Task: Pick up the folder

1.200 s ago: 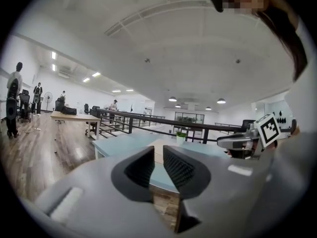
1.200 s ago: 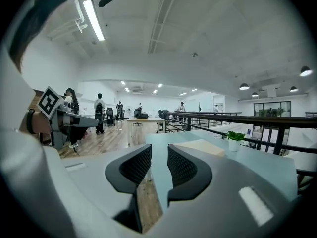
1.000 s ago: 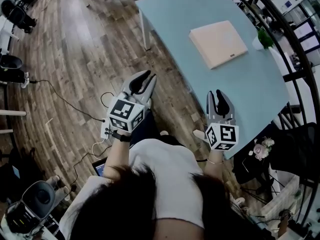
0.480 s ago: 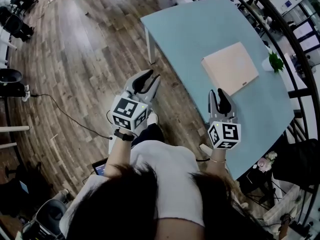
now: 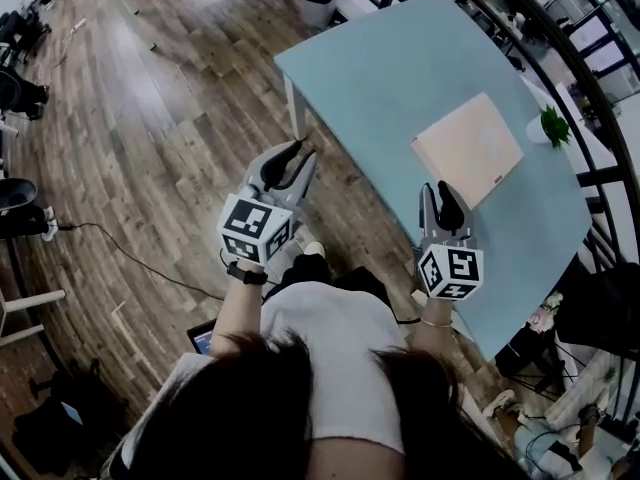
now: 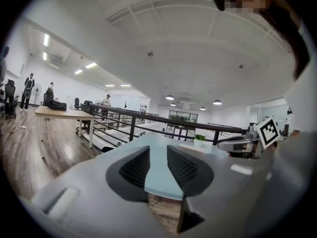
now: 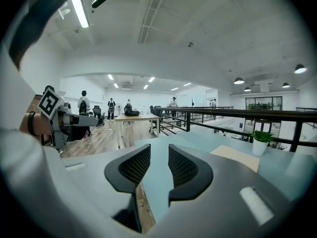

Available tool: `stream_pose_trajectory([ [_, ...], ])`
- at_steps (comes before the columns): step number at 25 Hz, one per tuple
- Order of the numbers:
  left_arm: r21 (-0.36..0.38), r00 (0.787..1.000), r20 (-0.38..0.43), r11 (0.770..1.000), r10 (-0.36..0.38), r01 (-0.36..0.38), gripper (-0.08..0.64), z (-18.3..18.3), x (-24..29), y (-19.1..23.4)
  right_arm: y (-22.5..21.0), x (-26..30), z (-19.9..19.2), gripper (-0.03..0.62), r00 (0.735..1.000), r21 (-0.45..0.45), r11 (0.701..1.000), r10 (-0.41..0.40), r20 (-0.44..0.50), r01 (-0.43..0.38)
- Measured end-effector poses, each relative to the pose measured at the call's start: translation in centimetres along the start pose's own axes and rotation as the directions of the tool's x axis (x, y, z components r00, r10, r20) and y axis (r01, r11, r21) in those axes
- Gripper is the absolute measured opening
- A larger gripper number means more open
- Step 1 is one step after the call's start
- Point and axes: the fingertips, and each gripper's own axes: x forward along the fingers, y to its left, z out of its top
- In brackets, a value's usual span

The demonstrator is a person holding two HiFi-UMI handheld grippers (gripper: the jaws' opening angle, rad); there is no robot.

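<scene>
The folder point(image 5: 468, 151) lies flat on the counter point(image 5: 390, 78), well apart from both tools. The left tool point(image 5: 303, 150) has just been opening its jaws, and the right tool point(image 5: 437, 190) is slightly parted (both empty). A flat approach could shove the folder toward the plant point(image 5: 553, 125) rather than catch its edge.

Matt paper-like folder point(image 5: 467, 149), smooth table point(image 5: 400, 78), wood floor point(image 5: 150, 118)
</scene>
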Motion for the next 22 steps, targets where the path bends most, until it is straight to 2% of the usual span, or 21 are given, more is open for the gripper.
stream_pose_trajectory([
  [8, -0.045, 0.998, -0.039, 0.998, -0.056, 0.054, 0.114, -2.1, 2.0, 0.0, -2.3, -0.5, -1.4, 0.087, 0.995, 0.03, 0.996, -0.087, -0.046, 0.088],
  [14, -0.044, 0.992, -0.061, 0.993, -0.109, 0.106, 0.112, -2.4, 5.5, -0.6, -5.3, 0.3, -2.7, 0.089, 0.987, 0.064, 0.987, -0.143, -0.07, 0.148],
  [22, -0.018, 0.971, -0.081, 0.974, -0.226, 0.225, 0.113, -0.6, 14.1, -1.5, -10.7, 3.3, -3.0, 0.088, 0.97, 0.095, 0.967, -0.229, -0.086, 0.237],
])
